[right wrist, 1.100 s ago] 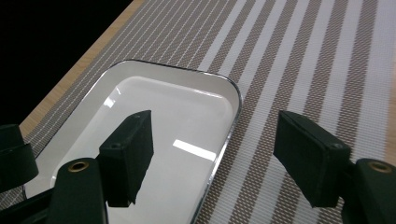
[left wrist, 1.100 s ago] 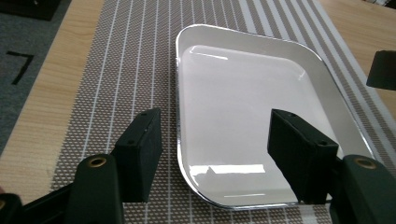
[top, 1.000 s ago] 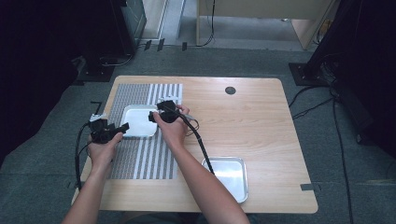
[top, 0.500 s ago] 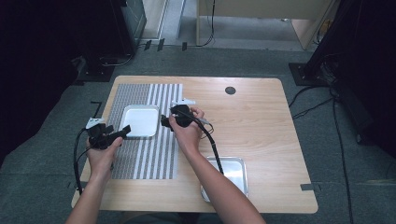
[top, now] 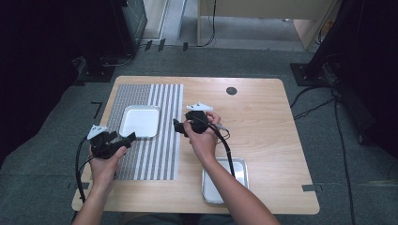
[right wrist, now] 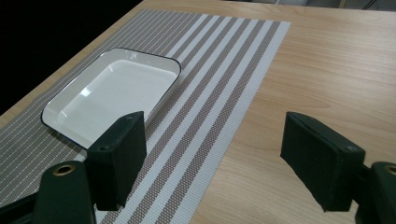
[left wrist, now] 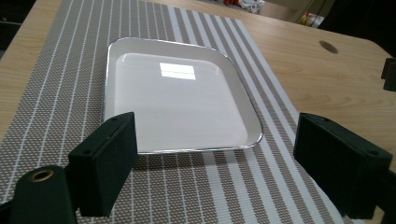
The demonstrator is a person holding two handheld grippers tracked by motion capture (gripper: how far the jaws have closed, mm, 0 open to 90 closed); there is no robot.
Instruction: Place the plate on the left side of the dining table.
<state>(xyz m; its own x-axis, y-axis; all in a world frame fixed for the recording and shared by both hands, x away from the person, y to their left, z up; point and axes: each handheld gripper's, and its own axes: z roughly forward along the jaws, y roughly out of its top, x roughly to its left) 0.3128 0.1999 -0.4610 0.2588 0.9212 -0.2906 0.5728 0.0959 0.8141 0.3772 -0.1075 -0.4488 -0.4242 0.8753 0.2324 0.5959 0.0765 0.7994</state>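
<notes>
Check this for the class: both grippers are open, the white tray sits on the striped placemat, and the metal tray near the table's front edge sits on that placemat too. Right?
Not quite. In the high view the metal tray rests on the bare wooden table, right of the striped placemat. The white tray is on it, and the left gripper and right gripper are open.

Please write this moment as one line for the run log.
left gripper: open, empty | right gripper: open, empty | white tray: on striped mat | metal tray: near edge
</notes>
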